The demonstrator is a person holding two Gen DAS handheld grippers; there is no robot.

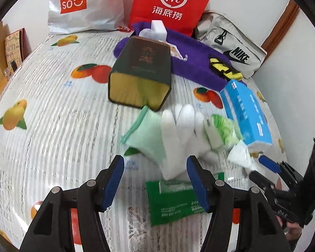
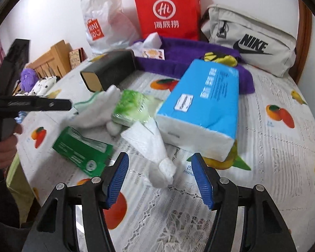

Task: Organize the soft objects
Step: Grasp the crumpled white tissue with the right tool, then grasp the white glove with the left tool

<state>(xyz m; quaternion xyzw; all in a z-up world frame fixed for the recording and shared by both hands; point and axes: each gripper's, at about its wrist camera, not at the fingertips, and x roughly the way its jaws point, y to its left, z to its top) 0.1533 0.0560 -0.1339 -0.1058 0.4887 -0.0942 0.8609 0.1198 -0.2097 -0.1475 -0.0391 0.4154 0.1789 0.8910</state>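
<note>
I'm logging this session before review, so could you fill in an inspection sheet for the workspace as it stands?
Surface: fruit-print tablecloth, lace edge nearest.
Job's things: white glove on green cloth; blue tissue pack; loose white tissue; green wipes packet; green-wrapped pack; purple towel.
Clutter: dark box on its side, open end facing.
Grippers: left hand-held gripper open, above the glove; right hand-held gripper open at the tissue.
Cables: nothing seen.
Surroundings: Miniso bag, red Haidilao bag, Nike pouch, white wall.

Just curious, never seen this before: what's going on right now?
Both grippers open, left, right. White glove ahead of left; crumpled tissue ahead of right. Green packet under left.
</note>
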